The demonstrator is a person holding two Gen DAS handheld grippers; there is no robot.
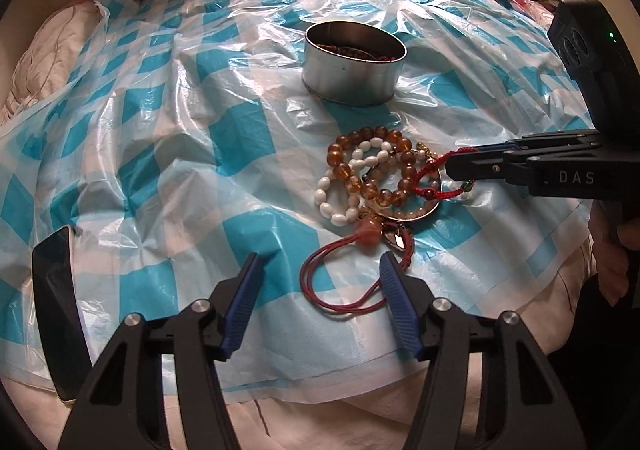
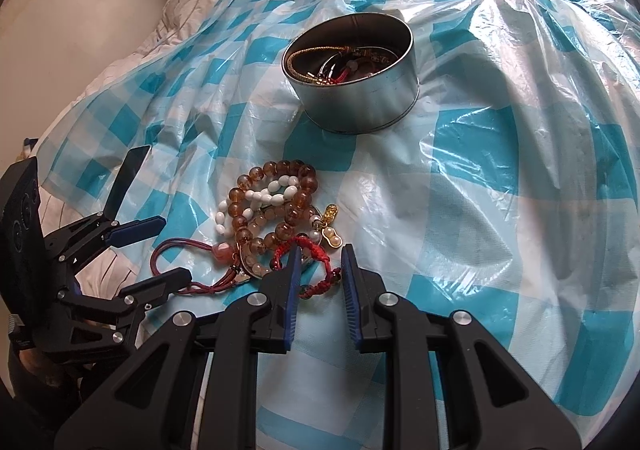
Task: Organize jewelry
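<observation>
Now | left gripper (image 1: 320,274) spread, low | right gripper (image 2: 320,266) parted astride red bracelet (image 2: 316,250)

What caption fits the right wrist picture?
Right gripper open around a red braided bracelet, metal tin beyond.

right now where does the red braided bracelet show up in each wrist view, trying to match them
Left wrist view: the red braided bracelet lies right of centre, on the right edge of the bead pile, at the right gripper tips.
Right wrist view: the bracelet lies low, centre, between the right gripper fingers.
Shared landmark: the round metal tin beyond the pile.
</observation>
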